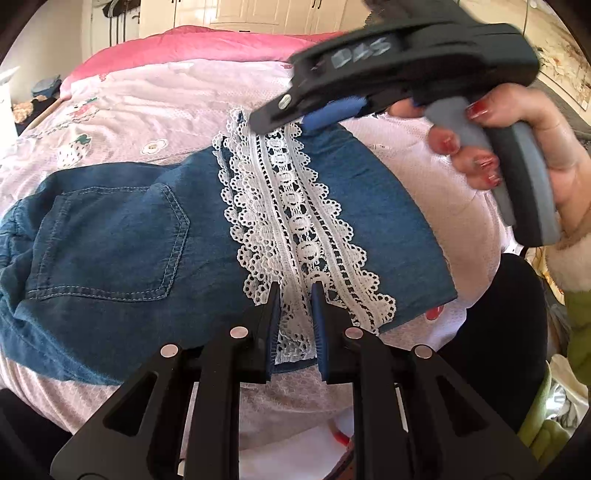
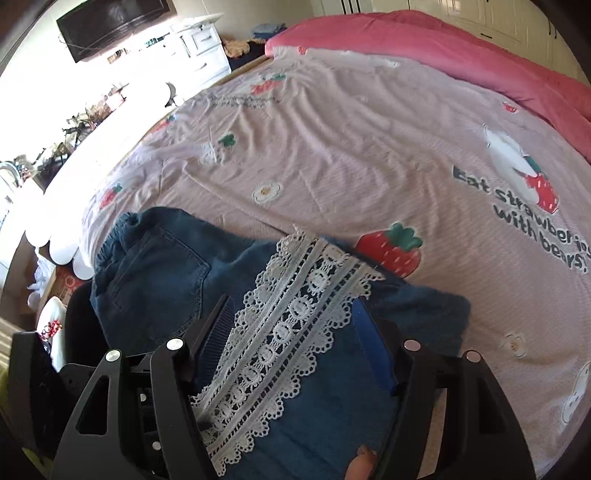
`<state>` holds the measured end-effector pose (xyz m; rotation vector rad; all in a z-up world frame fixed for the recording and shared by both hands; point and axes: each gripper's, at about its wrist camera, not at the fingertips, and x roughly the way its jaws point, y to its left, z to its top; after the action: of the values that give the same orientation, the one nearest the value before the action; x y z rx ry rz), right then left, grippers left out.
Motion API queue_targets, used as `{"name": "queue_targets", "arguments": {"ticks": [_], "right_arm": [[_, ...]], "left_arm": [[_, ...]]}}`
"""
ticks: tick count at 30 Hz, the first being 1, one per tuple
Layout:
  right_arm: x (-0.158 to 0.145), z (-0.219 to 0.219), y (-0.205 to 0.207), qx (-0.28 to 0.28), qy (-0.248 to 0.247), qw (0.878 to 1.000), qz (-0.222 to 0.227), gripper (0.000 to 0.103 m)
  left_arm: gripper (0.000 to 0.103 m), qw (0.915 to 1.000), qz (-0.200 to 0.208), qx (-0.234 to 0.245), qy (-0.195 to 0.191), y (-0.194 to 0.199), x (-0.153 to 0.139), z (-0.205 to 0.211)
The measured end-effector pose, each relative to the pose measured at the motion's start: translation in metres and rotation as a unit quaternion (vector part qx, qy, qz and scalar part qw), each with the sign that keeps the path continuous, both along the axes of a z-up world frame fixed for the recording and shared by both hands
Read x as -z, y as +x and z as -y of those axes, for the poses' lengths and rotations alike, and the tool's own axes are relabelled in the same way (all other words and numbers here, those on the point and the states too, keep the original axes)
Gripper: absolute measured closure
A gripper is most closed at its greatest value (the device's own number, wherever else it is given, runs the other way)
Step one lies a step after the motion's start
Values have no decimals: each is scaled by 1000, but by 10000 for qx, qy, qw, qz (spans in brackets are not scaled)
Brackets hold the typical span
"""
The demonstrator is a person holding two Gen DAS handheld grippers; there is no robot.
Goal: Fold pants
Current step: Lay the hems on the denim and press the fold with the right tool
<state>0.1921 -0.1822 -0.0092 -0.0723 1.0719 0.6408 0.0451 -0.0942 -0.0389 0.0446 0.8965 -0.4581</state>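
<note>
Blue denim pants [image 1: 110, 229] with a back pocket lie folded across the pink bed sheet. Their two white lace hems [image 1: 295, 206] lie side by side on top. My left gripper [image 1: 295, 299] is shut on the near end of the lace. A hand holds my right gripper [image 1: 295, 120] over the far end of the lace. In the right wrist view the right gripper [image 2: 291, 314] stands open, its jaws wide on either side of the lace hems [image 2: 280, 332], with neither pad pressing on the pants [image 2: 155, 273].
The pink strawberry-print sheet [image 2: 369, 155] covers the bed beyond the pants. A folded pink quilt [image 2: 461, 51] lies along the far side. A white dresser [image 2: 199, 40] and a wall screen [image 2: 110, 22] stand to the left. A dark rounded object [image 1: 509, 314] sits at the bed's near right.
</note>
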Motion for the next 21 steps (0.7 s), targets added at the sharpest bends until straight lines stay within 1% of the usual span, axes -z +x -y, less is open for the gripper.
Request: {"name": "queue_targets", "arguments": {"ticks": [2, 6, 12, 16, 18, 21], "right_arm": [[9, -8, 7, 36, -29, 9999, -155, 38], [23, -22, 20, 119, -174, 9994, -263, 38], [36, -34, 31, 223, -270, 9985, -411, 34], [39, -38, 32, 214, -299, 9985, -407, 30], [39, -38, 31, 213, -295, 9986, -387, 29], [27, -34, 27, 248, -133, 9991, -321, 29]], "left_arm": [[93, 10000, 16, -5, -1, -1, -1, -1], [93, 10000, -1, -22, -24, -1, 0, -3], [93, 10000, 3, -23, -12, 1, 2, -2], [93, 10000, -5, -32, -27, 1, 3, -2], [93, 10000, -14, -35, -31, 2, 4, -3], [92, 10000, -31, -37, -28, 2, 3, -2]]}}
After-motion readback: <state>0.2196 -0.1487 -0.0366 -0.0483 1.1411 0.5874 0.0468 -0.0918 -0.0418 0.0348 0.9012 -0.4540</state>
